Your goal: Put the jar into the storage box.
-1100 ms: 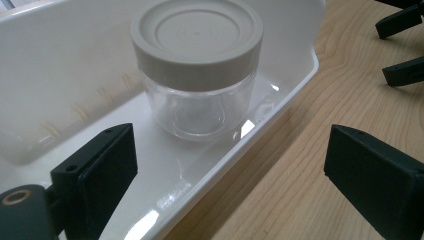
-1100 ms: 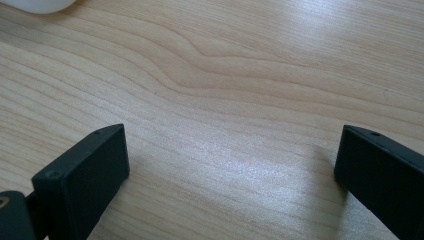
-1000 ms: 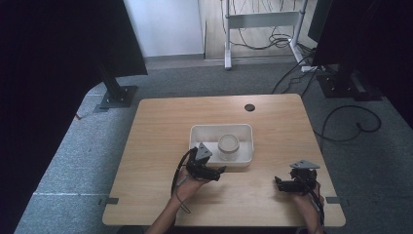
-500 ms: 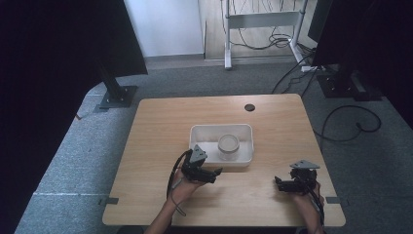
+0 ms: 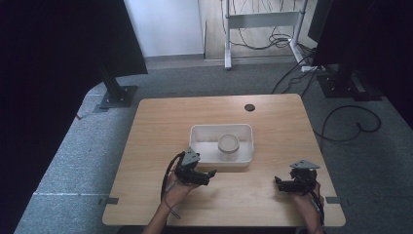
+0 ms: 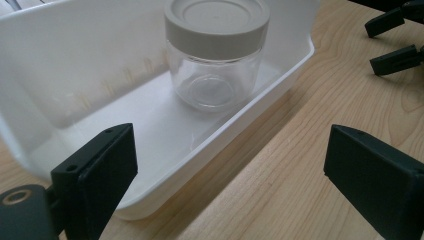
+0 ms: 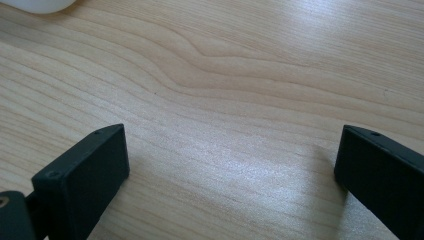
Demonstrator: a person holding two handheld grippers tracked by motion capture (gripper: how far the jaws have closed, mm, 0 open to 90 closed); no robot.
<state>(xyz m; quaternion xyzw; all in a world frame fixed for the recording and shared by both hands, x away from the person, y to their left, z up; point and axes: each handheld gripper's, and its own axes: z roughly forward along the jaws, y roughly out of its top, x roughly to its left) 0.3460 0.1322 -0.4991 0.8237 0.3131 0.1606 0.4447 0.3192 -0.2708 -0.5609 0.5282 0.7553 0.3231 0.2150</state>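
Observation:
A clear glass jar (image 5: 228, 146) with a grey lid stands upright inside a white plastic tray (image 5: 199, 134) in the middle of the table. In the left gripper view the jar (image 6: 216, 55) is ahead of the wide-apart jaws, inside the tray (image 6: 65, 65). My left gripper (image 5: 210, 174) is open, just in front of the tray's near left wall, holding nothing. Near the table's front right my right gripper (image 5: 277, 183) is open, low over bare wood (image 7: 225, 125), well apart from the tray.
The wooden table (image 5: 160, 117) has a dark cable hole (image 5: 249, 107) at the back. Black stands and loose cables are on the grey floor behind and to the right. The right gripper's jaws (image 6: 395, 37) appear at the top right of the left gripper view.
My left gripper has drawn back a little from the tray, toward the table's front edge. The right gripper has stayed put.

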